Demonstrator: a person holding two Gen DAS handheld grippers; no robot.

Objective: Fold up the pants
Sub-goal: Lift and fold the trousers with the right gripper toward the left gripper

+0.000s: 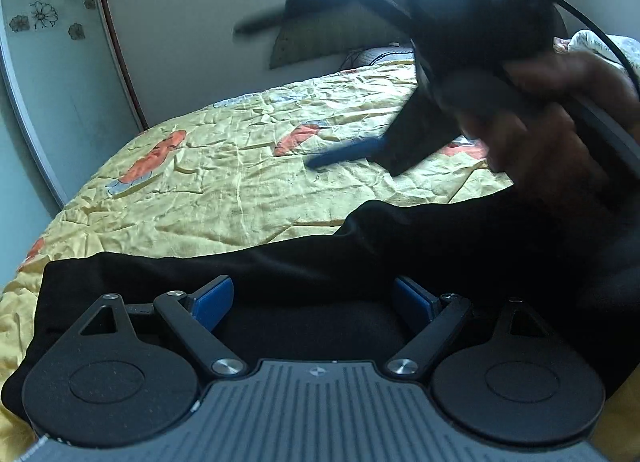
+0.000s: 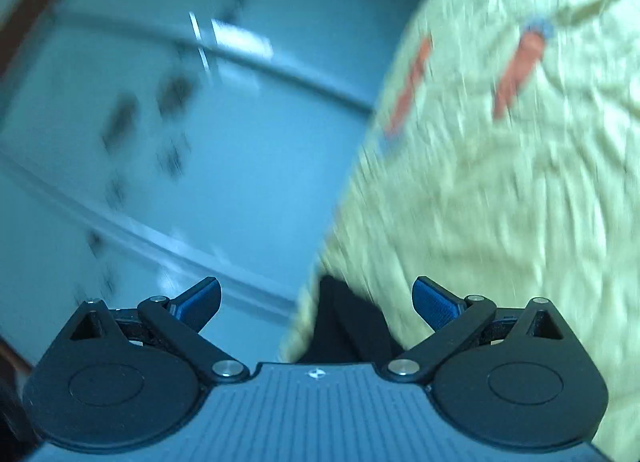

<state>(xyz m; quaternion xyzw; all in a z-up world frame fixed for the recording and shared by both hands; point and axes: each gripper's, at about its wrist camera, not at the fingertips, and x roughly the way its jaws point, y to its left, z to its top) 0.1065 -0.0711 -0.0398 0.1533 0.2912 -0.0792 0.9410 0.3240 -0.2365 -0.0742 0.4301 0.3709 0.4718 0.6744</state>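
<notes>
The black pants (image 1: 360, 254) lay across the near edge of a bed covered with a yellow quilted bedspread (image 1: 224, 190) printed with orange carrots. In the left wrist view the left gripper (image 1: 316, 298) hung just over the dark cloth with its blue pads (image 1: 212, 302) spread wide and nothing pinched between them; the fabric lay under the gap, not in it. The right gripper (image 1: 316, 78) appeared in that view as a blurred dark shape held by a hand (image 1: 552, 134) above the bedspread, one blue finger showing. Its own camera was smeared, but its fingers (image 2: 198, 302) also stood fully apart and empty, with a dark strip, probably an end of the pants (image 2: 344, 326), below them at the bed's edge beside a pale blue wardrobe door (image 2: 192, 150).

The cloth looked soft, limp and light, likely to sag and crease when lifted. A sound hold would be at a hem or the waistband edge, pinching through all layers so none slipped free.
</notes>
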